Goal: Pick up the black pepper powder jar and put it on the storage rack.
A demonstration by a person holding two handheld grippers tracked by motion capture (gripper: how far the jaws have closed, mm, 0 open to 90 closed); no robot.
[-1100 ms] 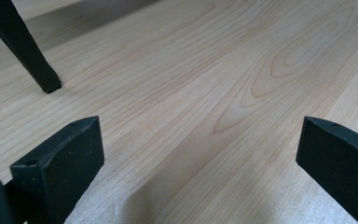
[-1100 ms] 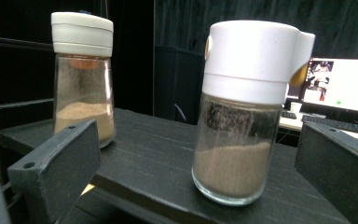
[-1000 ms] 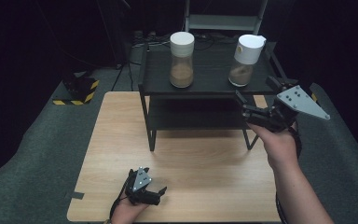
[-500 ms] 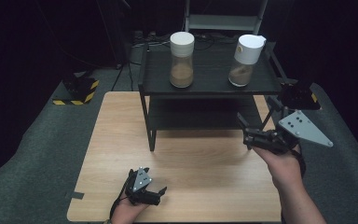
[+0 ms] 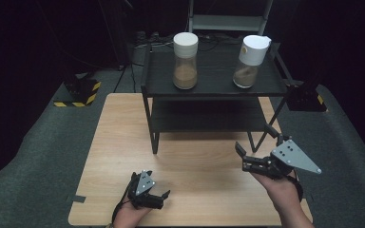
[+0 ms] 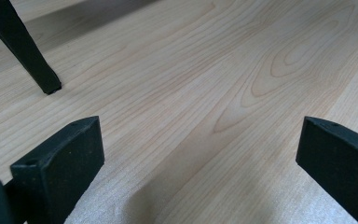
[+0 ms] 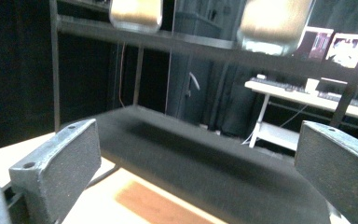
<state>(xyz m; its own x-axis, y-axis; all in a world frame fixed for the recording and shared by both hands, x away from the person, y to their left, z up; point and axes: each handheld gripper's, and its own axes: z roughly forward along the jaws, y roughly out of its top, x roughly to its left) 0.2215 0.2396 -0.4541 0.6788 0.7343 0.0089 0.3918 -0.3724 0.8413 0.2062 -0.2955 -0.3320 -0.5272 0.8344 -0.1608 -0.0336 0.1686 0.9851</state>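
Two glass jars with white lids and brown powder stand on the top of a black two-tier shelf (image 5: pixel 214 90): the left jar (image 5: pixel 185 66) and the right jar (image 5: pixel 252 61). My right gripper (image 5: pixel 256 142) hovers open over the table in front of the shelf's right leg, holding nothing. In the right gripper view its jaws (image 7: pixel 196 163) stand wide apart and face the lower shelf board (image 7: pixel 205 149), with the jar bottoms (image 7: pixel 135 11) above. My left gripper (image 5: pixel 151 184) rests open near the table's front edge. In the left gripper view the gripper (image 6: pixel 196 154) has only bare wood between its jaws.
The shelf stands on a light wooden table (image 5: pixel 123 142); one shelf leg (image 6: pixel 32 56) shows in the left gripper view. A black and yellow striped block (image 5: pixel 78 92) lies on the grey floor at the left. A desk with equipment (image 7: pixel 307 88) is behind the shelf.
My right gripper has dropped from beside the shelf's right end and come back toward the table's front, still open. The left gripper has stayed in place.
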